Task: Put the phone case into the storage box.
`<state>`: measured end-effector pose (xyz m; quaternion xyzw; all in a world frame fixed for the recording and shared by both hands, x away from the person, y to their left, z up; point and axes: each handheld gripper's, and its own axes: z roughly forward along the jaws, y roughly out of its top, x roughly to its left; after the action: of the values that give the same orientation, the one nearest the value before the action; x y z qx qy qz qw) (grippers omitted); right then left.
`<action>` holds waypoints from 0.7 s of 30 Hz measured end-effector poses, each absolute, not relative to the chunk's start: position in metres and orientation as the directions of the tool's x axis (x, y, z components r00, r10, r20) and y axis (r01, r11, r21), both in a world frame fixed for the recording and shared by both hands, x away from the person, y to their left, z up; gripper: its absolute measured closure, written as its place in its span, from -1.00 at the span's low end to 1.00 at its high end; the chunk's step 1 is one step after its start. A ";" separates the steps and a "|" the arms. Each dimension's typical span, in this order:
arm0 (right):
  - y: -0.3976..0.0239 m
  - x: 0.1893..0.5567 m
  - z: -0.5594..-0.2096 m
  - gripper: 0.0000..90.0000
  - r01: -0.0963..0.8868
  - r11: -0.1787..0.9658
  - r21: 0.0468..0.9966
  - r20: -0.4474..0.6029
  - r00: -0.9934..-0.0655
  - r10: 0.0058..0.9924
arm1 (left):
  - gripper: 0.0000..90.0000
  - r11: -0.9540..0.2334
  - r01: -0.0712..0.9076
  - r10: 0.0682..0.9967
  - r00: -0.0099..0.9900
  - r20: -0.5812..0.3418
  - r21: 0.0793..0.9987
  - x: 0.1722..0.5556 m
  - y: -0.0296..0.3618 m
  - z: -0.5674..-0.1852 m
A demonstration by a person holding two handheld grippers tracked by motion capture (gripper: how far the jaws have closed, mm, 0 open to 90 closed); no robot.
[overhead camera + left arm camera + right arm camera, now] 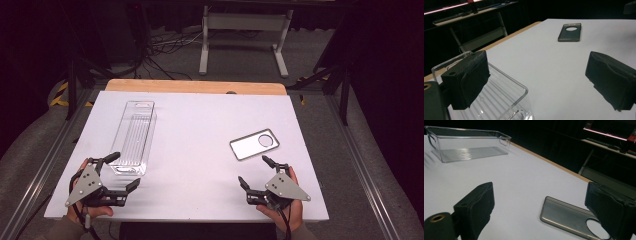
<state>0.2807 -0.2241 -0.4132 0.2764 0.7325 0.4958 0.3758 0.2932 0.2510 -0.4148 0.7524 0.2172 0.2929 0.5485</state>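
Here the phone case [254, 145] lies flat toward the table's [200, 120] right edge, just beyond the right gripper [256, 172] (jaws spread, empty), while the left gripper [122, 171], likewise spread, flanks the clear bin's [134, 137] near end.

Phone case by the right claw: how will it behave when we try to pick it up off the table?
The phone case lies flat, so there is probably little edge to grip and it may slide on the smooth white table. It looks thin and light, likely flexing slightly around its round cutout. It should neither roll nor tip.
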 end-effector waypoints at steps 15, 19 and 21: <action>-0.234 0.287 -0.408 -0.72 0.083 0.328 0.941 -0.229 -0.559 0.797 | -0.89 -0.295 -0.008 0.645 0.736 0.205 0.955 0.290 0.258 -0.409; -0.237 0.292 -0.406 -0.72 0.103 0.325 0.940 -0.216 -0.559 0.801 | -0.89 -0.294 0.004 0.645 0.739 0.196 0.956 0.290 0.261 -0.410; -0.238 0.296 -0.403 -0.70 0.117 0.323 0.939 -0.205 -0.564 0.800 | -0.89 -0.296 0.006 0.648 0.736 0.197 0.955 0.289 0.263 -0.411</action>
<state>0.2959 -0.2379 -0.4032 0.3119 0.7352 0.4912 0.3477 0.2891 0.2631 -0.4110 0.7506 0.2177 0.2912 0.5518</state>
